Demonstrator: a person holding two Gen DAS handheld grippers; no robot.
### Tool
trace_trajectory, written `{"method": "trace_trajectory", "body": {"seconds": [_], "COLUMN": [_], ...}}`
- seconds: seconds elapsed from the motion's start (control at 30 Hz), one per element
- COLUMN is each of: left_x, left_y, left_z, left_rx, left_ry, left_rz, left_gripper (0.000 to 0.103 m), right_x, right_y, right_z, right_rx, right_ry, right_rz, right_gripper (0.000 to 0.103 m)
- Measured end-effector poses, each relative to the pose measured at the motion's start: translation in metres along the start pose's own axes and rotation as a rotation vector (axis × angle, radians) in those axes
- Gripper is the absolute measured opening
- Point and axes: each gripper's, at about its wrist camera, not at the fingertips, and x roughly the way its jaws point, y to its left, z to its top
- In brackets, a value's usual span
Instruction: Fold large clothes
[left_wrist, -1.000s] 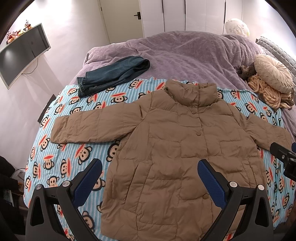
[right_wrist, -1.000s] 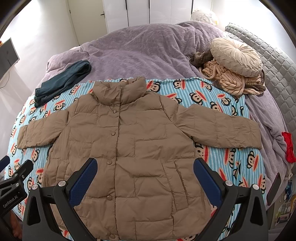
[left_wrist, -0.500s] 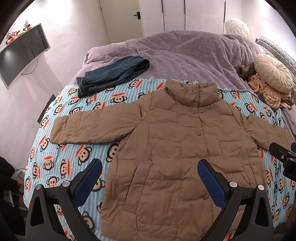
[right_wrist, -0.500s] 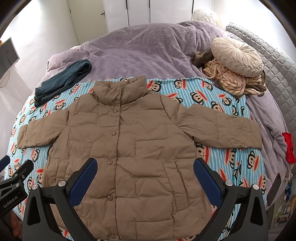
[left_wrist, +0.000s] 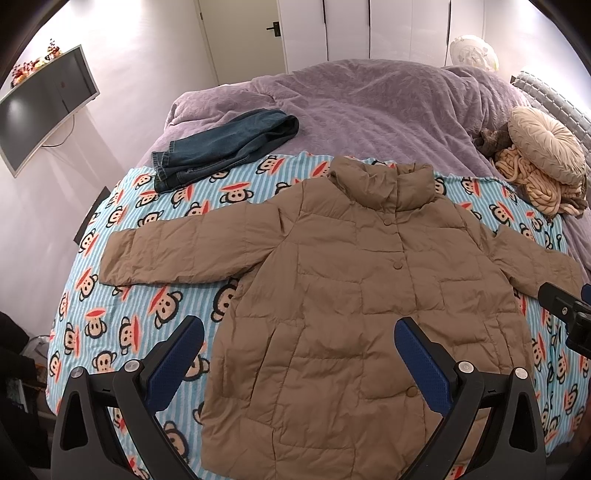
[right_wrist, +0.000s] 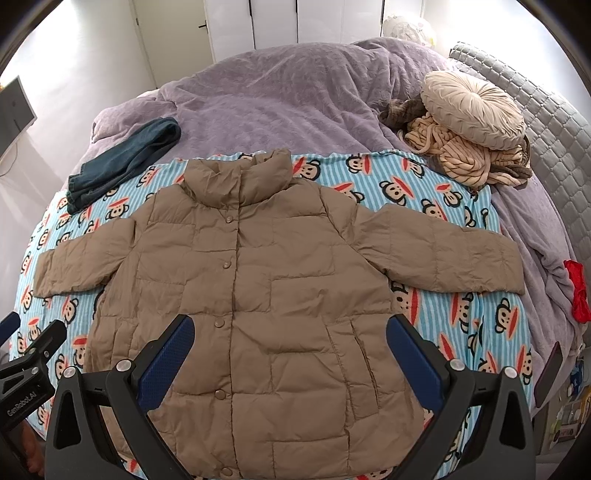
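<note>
A tan puffer jacket (left_wrist: 354, 288) lies flat, front up and buttoned, on a blue monkey-print blanket (left_wrist: 122, 302). Both sleeves are spread out to the sides and the collar points to the far side. It also shows in the right wrist view (right_wrist: 258, 295). My left gripper (left_wrist: 299, 347) is open and empty, held above the jacket's lower left part. My right gripper (right_wrist: 290, 343) is open and empty, held above the jacket's lower middle. Neither gripper touches the jacket.
Folded blue jeans (left_wrist: 225, 144) lie at the blanket's far left edge. A purple duvet (left_wrist: 369, 107) covers the far bed. A round beige cushion (right_wrist: 472, 103) sits on a chunky knit throw (right_wrist: 461, 155) at the far right. A red cloth (right_wrist: 576, 291) lies at the right edge.
</note>
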Motion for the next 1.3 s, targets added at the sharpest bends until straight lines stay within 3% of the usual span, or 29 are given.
{"method": "trace_trajectory", "body": {"seconds": [0.53, 0.77, 0.97, 1.17, 1.3], "left_x": [0.005, 0.022, 0.061, 0.116, 0.161], "left_y": [0.004, 0.023, 0.069, 0.141, 0.199], "left_z": [-0.004, -0.007, -0.015, -0.021, -0.023], "left_rx": [-0.006, -0.035, -0.164, -0.317, -0.471], "left_ry": [0.026, 0.066, 0.113, 0.114, 0.098], "left_rz": [-0.026, -0.101, -0.241, -0.292, -0.357], "left_gripper": [0.103, 0.103, 0.103, 0.103, 0.103], "right_x": [0.001, 0.02, 0.034, 0.051, 0.065], "right_y": [0.002, 0.014, 0.042, 0.081, 0.109], "right_z": [-0.001, -0.016, -0.034, -0.044, -0.052], "right_rx": [0.002, 0.007, -0.03, -0.006, -0.017], "right_ry": [0.019, 0.073, 0.137, 0.189, 0.23], "right_rz": [-0.002, 0.007, 0.057, 0.189, 0.254], "right_gripper": [0.103, 0.103, 0.103, 0.103, 0.103]}}
